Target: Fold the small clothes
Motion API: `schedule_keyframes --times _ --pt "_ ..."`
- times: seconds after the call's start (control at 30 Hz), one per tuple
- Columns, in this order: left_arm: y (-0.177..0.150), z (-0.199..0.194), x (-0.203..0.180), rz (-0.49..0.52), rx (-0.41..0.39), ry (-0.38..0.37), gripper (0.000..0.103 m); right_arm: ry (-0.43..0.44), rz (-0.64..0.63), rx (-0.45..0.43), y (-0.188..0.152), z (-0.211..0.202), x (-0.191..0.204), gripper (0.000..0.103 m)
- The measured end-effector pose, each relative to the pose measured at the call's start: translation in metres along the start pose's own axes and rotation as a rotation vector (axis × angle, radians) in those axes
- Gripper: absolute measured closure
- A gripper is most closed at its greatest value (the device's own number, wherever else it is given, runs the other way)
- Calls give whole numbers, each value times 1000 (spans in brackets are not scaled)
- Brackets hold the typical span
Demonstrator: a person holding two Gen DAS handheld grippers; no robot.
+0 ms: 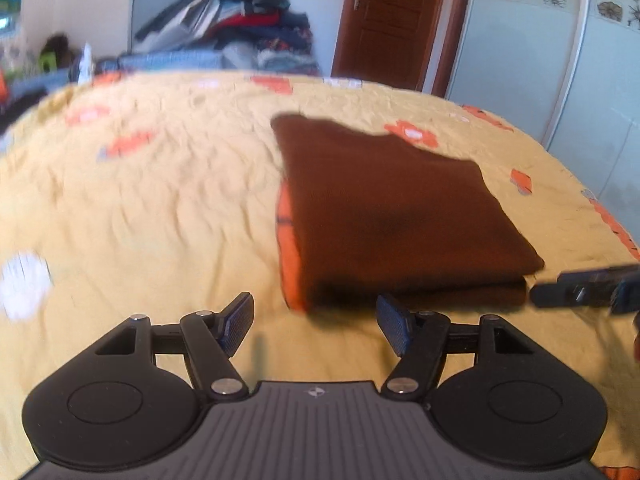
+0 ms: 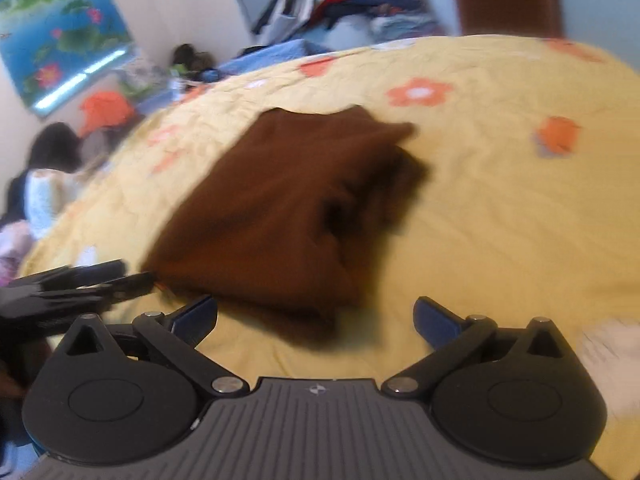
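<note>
Left wrist view — folded brown garment [image 1: 396, 216] just beyond open left tool [image 1: 315, 322].

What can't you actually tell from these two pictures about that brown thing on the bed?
- Brown folded garment: its type; folding hides its shape, both views blurred.
- Its underside: hidden against the yellow bedspread.
- Orange strip at its left edge, left wrist view: garment lining or bedspread print, unclear.

One folded brown garment [image 1: 400, 216]; two grippers: left gripper [image 1: 316, 324], right gripper [image 2: 316, 320]; one yellow bedspread [image 1: 160, 208].
</note>
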State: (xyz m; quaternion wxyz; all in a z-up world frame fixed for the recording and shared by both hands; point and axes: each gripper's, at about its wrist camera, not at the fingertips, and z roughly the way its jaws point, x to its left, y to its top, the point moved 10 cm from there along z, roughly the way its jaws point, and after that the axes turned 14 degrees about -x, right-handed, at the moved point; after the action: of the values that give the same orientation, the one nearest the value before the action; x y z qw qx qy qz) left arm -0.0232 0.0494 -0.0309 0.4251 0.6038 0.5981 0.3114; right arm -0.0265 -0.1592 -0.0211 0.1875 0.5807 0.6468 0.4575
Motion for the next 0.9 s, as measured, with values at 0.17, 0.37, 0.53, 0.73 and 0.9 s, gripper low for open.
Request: schedule_keyframes --times 0.17,0.37,0.53,0.73,0.9 --pt "-18 14 -19 98 -2 71 15 -131 -137 8 -32 7 8 0" --pt "-22 23 -12 85 -14 123 0 -276 -166 -62 -34 25 13 0" --pt "-22 23 -11 87 -18 134 0 -321 -137 -73 -34 26 12 0" --pt "-22 22 -9 87 -10 135 0 -354 -112 -42 -34 24 12 0" --pt "-22 21 -7 70 9 163 0 -371 -97 -20 -35 24 13 0"
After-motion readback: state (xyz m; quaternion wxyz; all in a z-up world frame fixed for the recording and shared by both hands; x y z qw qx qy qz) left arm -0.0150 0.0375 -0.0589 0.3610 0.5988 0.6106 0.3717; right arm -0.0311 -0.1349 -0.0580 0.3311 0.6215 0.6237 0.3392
